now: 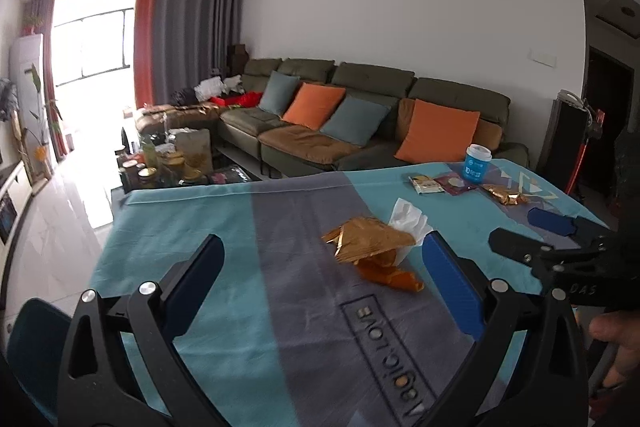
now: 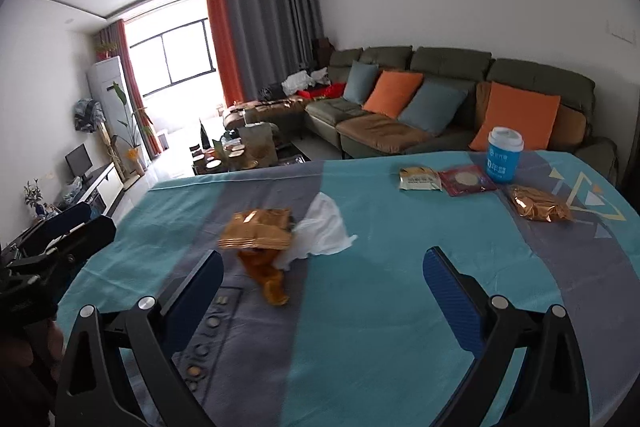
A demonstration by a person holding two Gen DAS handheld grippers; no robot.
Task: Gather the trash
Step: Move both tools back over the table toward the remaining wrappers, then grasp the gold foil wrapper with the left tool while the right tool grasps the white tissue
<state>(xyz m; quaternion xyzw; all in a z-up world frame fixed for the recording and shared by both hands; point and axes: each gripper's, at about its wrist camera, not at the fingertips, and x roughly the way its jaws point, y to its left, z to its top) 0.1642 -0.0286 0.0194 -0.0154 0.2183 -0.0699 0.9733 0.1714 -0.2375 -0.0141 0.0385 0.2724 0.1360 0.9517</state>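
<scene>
A pile of trash lies mid-table: a gold foil wrapper [image 1: 370, 239] [image 2: 258, 225], an orange wrapper [image 1: 390, 273] [image 2: 266, 277] under it, and a crumpled white tissue [image 1: 408, 219] [image 2: 324, 227]. My left gripper [image 1: 324, 263] is open, just short of the pile, its right finger beside the tissue. My right gripper [image 2: 324, 275] is open and empty, with the pile by its left finger. Further back lie a blue paper cup [image 1: 478, 163] [image 2: 503, 155], a pale packet [image 1: 426, 183] [image 2: 420, 179], a red packet [image 1: 456, 183] [image 2: 466, 179] and a gold foil bag [image 1: 504, 194] [image 2: 538, 207].
The table wears a teal and grey cloth [image 1: 280, 307] [image 2: 380, 327]. The right gripper [image 1: 556, 231] shows at the right edge of the left wrist view, and the left gripper [image 2: 60, 231] at the left edge of the right wrist view. A sofa [image 1: 360, 115] and a cluttered coffee table [image 1: 176, 163] stand beyond.
</scene>
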